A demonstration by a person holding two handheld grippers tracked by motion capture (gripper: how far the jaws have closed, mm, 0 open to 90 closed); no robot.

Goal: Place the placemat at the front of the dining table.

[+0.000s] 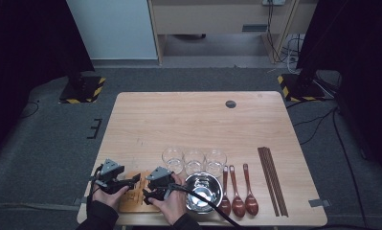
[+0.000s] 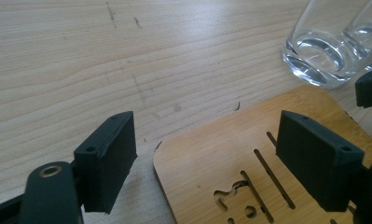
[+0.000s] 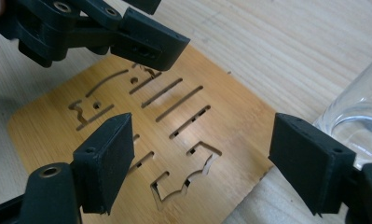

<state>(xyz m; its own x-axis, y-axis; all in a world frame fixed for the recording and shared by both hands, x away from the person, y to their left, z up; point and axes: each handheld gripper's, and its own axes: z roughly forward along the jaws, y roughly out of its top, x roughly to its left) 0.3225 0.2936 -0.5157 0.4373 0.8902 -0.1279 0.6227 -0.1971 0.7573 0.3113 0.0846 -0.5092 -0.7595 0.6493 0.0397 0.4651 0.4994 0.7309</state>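
Two tongs hover over the bamboo board [image 1: 137,194] (slotted, with cut-outs), which lies flat on the surface [image 1: 198,120] at about seven o'clock. The left tongs [image 1: 137,178] stand released over its left corner; the right tongs [image 1: 152,194] gape, nothing gripped, glasses [image 1: 194,160] at two o'clock.

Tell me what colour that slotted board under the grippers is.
Light honey-brown bamboo, the slotted board has cut-out slits; the right gripper view shows it best.
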